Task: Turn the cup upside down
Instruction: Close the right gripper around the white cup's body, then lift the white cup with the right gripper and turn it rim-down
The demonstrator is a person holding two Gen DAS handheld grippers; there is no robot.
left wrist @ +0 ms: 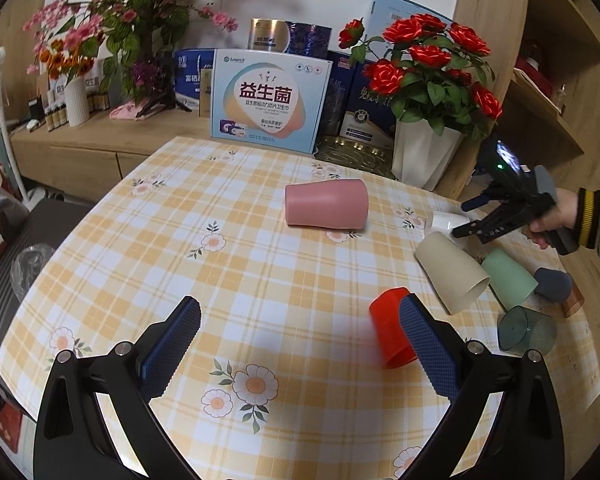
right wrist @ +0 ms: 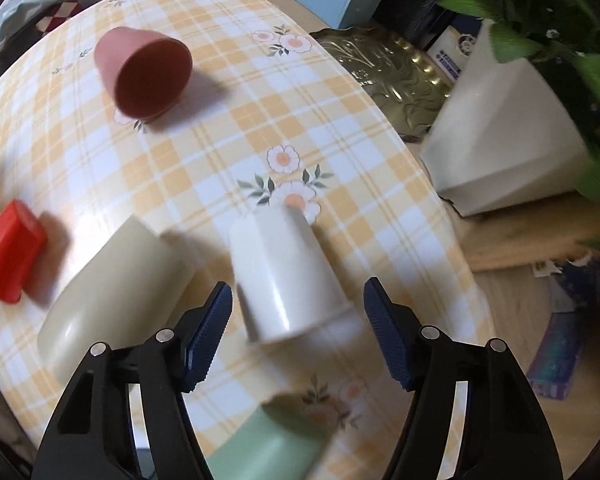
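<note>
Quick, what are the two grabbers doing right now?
Left gripper: jaws open, holding nothing.
Right gripper: jaws open around the white cup, not gripping it.

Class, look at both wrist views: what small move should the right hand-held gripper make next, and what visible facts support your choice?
Probably ease the right hand-held gripper forward so its open jaws straddle the white cup, then close. The cup lies between and just ahead of the fingertips, not yet gripped, and seems to rest mouth-down already, so check that first. The beige cup lies close beside the left finger, so advance straight.
</note>
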